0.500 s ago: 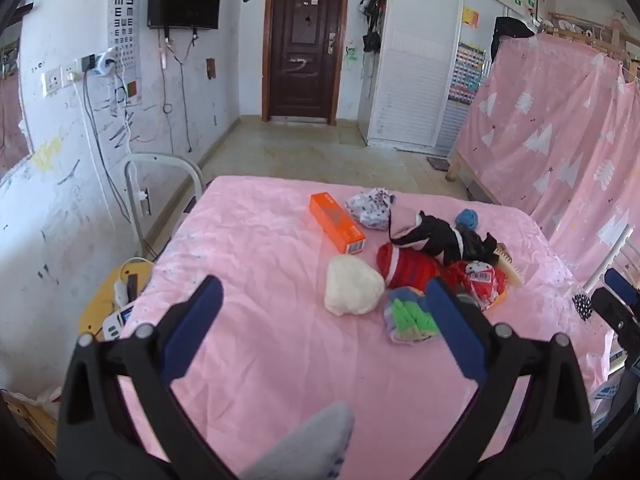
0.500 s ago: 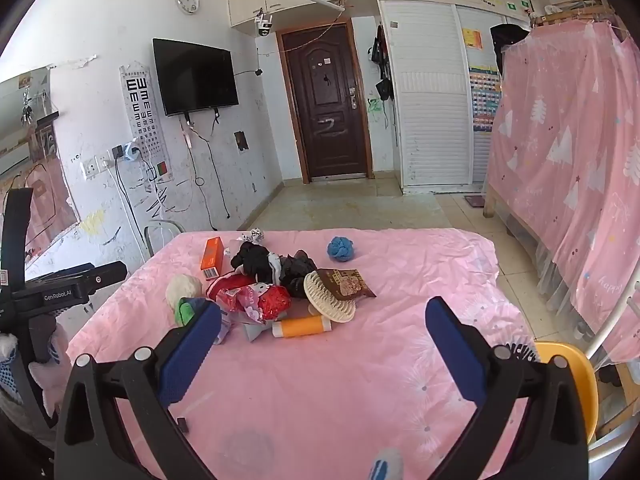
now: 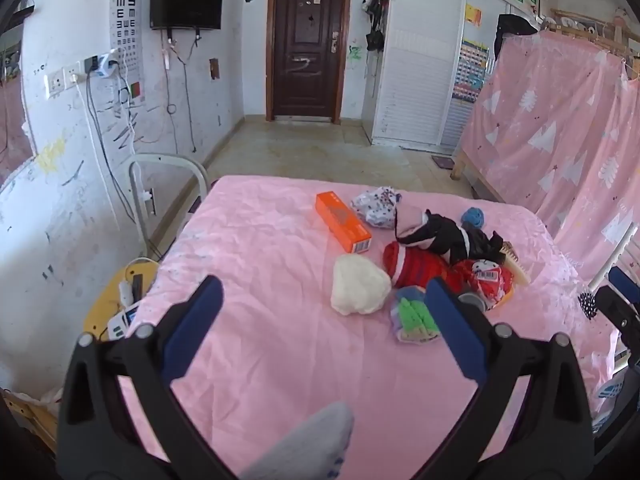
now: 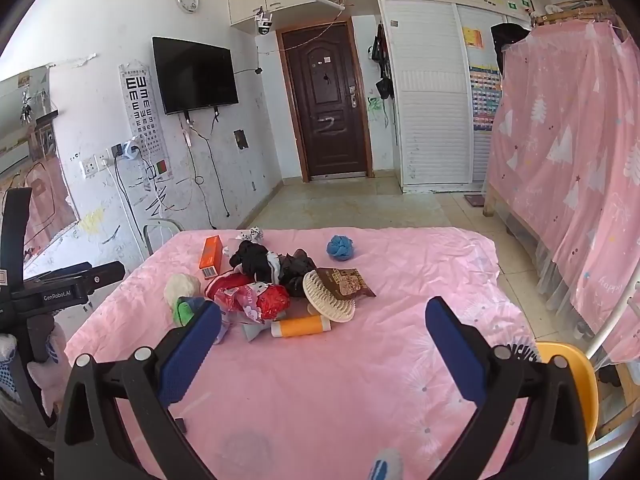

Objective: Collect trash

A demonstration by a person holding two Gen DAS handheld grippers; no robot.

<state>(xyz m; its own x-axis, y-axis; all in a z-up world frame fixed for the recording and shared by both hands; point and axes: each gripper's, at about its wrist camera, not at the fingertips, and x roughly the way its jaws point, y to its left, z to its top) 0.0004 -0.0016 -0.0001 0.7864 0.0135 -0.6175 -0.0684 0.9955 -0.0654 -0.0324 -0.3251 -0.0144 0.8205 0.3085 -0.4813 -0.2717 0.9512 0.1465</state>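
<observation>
A heap of items lies on the pink bedsheet (image 3: pixel 260 264): an orange box (image 3: pixel 342 222), a white wad (image 3: pixel 360 286), a red wrapper (image 3: pixel 486 282), green and blue packets (image 3: pixel 414 316), dark clothes (image 3: pixel 448 236) and a blue ball (image 3: pixel 473 217). In the right wrist view I see the orange box (image 4: pixel 211 257), red wrapper (image 4: pixel 256 300), a brown snack bag (image 4: pixel 344 282), an orange tube (image 4: pixel 301 327) and a cream brush (image 4: pixel 328 298). My left gripper (image 3: pixel 320 320) is open and empty, short of the heap. My right gripper (image 4: pixel 322 330) is open and empty, near the tube.
A white chair frame (image 3: pixel 164 176) and a yellow stool with chargers (image 3: pixel 120 300) stand left of the bed. A yellow chair (image 4: pixel 572 380) is at the right. A pink curtain (image 4: pixel 568 152) hangs on the right. The other gripper's body (image 4: pixel 60 288) shows at left.
Both views have hardly shifted; both grippers stay open and empty, and the heap is unchanged.
</observation>
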